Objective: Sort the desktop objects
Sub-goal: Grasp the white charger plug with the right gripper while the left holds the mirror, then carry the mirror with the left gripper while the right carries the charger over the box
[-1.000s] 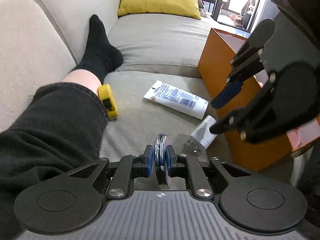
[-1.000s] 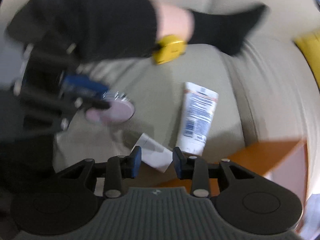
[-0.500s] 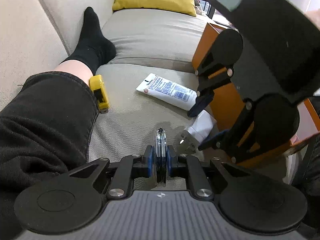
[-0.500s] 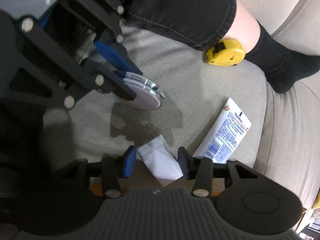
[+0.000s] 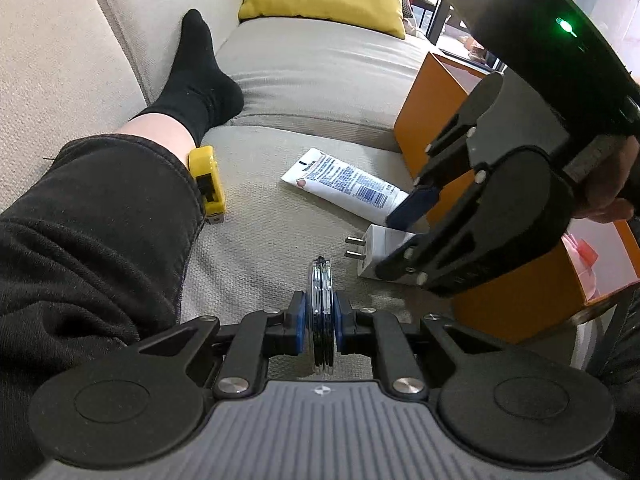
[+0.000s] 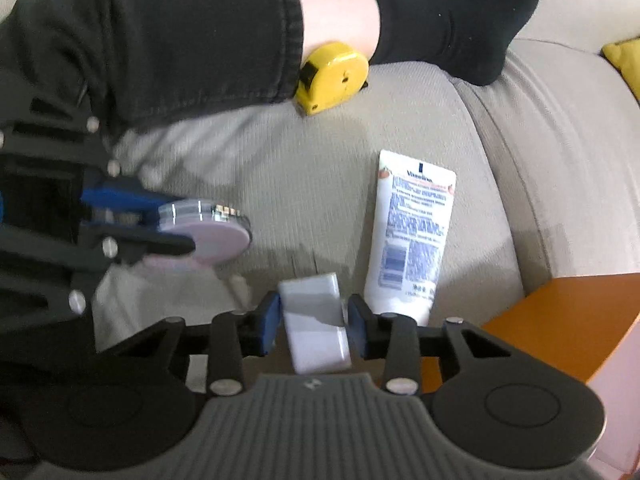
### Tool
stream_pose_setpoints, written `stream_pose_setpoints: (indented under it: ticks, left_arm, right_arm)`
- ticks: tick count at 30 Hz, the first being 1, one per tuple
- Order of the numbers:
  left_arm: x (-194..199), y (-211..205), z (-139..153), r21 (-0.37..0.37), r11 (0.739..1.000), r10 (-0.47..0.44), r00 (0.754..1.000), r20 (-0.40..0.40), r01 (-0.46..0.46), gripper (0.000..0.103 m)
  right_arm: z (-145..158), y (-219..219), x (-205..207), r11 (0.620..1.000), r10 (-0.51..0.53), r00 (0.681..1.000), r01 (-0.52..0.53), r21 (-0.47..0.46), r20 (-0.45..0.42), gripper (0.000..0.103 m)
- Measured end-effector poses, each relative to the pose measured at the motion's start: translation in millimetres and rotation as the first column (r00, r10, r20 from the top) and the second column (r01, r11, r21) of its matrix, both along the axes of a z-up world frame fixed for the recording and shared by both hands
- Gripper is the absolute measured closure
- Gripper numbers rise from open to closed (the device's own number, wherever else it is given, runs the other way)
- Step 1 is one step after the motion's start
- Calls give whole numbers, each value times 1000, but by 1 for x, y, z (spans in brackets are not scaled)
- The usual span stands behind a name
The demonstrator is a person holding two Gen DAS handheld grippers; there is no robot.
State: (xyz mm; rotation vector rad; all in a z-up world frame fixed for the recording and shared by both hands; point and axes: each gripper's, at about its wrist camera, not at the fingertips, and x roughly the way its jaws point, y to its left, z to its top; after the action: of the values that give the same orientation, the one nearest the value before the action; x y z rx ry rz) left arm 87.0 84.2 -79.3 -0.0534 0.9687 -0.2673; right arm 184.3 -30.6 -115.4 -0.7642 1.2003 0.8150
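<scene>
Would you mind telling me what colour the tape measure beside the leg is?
The tape measure is yellow with a black part; the right wrist view shows it best.

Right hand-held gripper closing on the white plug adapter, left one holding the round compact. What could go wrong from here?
1. The right hand-held gripper is closing around the white plug adapter, which lies skewed between the pads; it may twist or slip out.
2. The lotion tube lies right beside the adapter and could get nudged.
3. The left hand-held gripper pinches the round compact by its thin edge; it may pivot.

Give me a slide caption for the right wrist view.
Right tongs closing around a white plug adapter on the sofa, while left tongs hold a round compact.
</scene>
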Motion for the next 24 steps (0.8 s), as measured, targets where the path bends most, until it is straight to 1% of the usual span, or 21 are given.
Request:
stream_pose_setpoints:
  ticks: [3, 5, 7, 10, 14, 17, 19, 21, 24]
  left_arm:
    - [0, -1, 0, 1, 1000, 3, 1000, 3, -3, 88]
    - [1, -2, 0, 1, 1000, 4, 1000, 4, -4, 88]
    - [1, -2, 1, -1, 1000, 8, 1000, 8, -8, 88]
    - [-2, -1, 5, 10, 999, 32, 999, 31, -33, 88]
    - [-7, 3, 18, -17, 998, 54, 997, 56, -54, 88]
    - [-12, 1, 38, -32, 998, 53, 994, 98, -50, 88]
    - [-15, -4, 56, -49, 998, 37, 990, 139, -30, 88]
    - [-18, -11, 76, -75, 997, 9, 983, 183, 4, 88]
    - [-18, -28, 102, -101, 992, -47, 969, 241, 73, 88]
  right_arm:
    - [-2, -3, 0, 1000, 3, 1000, -3, 10, 0, 64]
    - [-5, -7, 2, 1000, -17, 1000, 17, 25, 8, 66]
    - [-6, -11, 2, 997, -49, 999, 49, 56, 6, 67]
    - [3, -16, 0, 987, -102, 995, 101, 124, 1, 68]
    - [38, -34, -17, 960, -179, 983, 167, 226, 32, 68]
    - [70, -55, -28, 927, -242, 969, 214, 307, 56, 68]
    - [92, -72, -36, 906, -277, 957, 231, 354, 84, 68]
    - [115, -91, -43, 881, -328, 938, 260, 395, 113, 68]
    - [143, -126, -58, 846, -408, 898, 305, 438, 162, 68]
